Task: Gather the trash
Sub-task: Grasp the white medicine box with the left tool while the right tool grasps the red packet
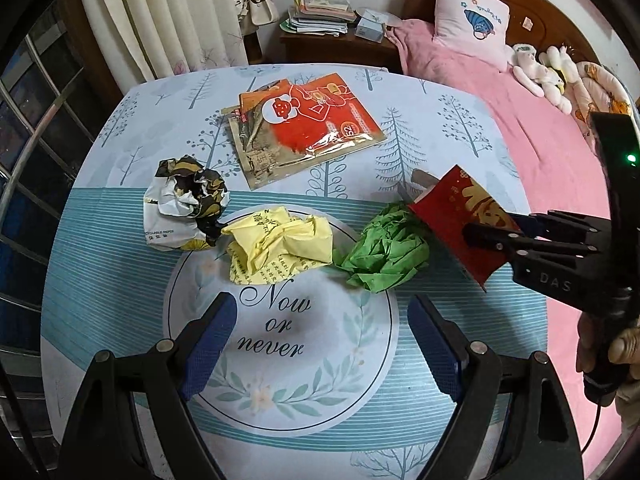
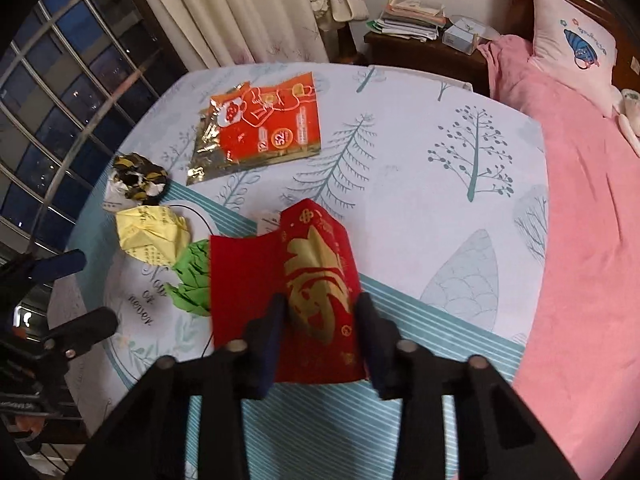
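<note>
- The right gripper (image 2: 318, 320) is clenched on a red envelope with gold print (image 2: 320, 280): its two dark fingers press the envelope's lower part from either side, and the envelope stands up between them, lifted off the table.
- From the left wrist view, the same red envelope (image 1: 460, 220) hangs tilted above the table's right side, and the right gripper (image 1: 480, 236) reaches in from the right with the person's hand (image 1: 624, 356) on its handle.
- The left gripper (image 1: 320, 340) is spread wide and grasps nothing; its blue-padded fingers (image 1: 212, 344) hover over the printed circle reading "Now or never" on the tablecloth (image 1: 120, 280).
- Just ahead of the left gripper lies a crumpled yellow paper (image 1: 280, 248), resting on the cloth between the two finger lines.
- A crumpled green paper (image 1: 384, 256) sits just right of the yellow one, directly below the lifted envelope.
- A crumpled black, white and gold paper wrapper (image 1: 184, 204) lies left of the yellow paper, touching it.
- Farther back, a flat orange-red foil packet (image 1: 308, 128) lies on the cloth, well apart from both grippers.
- Beyond the table stand a bed with a pink blanket (image 1: 540, 140), a pink pillow (image 1: 472, 28) and a nightstand stacked with papers (image 1: 320, 16).
</note>
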Motion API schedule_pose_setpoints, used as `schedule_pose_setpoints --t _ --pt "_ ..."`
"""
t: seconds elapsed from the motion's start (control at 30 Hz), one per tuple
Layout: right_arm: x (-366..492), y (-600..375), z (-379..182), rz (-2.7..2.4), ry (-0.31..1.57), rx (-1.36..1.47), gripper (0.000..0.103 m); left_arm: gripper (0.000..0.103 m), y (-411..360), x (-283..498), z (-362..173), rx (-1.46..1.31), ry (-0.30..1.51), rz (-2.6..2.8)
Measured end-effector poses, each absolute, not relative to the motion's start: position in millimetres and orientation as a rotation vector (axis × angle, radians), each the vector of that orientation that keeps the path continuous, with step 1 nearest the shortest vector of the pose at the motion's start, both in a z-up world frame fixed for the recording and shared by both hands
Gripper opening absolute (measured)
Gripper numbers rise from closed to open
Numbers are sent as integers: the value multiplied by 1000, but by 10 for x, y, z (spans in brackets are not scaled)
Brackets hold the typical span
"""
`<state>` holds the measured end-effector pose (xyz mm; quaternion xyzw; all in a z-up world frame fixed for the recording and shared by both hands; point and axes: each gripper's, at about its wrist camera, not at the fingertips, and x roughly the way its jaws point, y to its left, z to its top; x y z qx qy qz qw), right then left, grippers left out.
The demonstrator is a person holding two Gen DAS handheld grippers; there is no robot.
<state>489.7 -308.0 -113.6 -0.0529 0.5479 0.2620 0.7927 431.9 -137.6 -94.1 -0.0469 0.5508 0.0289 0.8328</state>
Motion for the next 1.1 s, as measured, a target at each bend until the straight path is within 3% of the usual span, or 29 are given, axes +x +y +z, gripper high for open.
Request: schedule_pose_setpoints --t 0.33,0.8,0.97,1.1 --pt "4808 -3530 -941 553 1137 117 9 86 -1526 4444 -919 -93 1168 27" --pt "4729 -4014 -1106 395 1094 181 7 85 -2122 4790 -1036 -178 1238 -78" --pt "4688 -4087 -1196 381 1098 183 7 69 -2322 4932 -1210 -242 1313 -99" --pt "4654 -4106 -1226 379 1093 176 7 67 -2418 5039 -1382 -263 1362 -65"
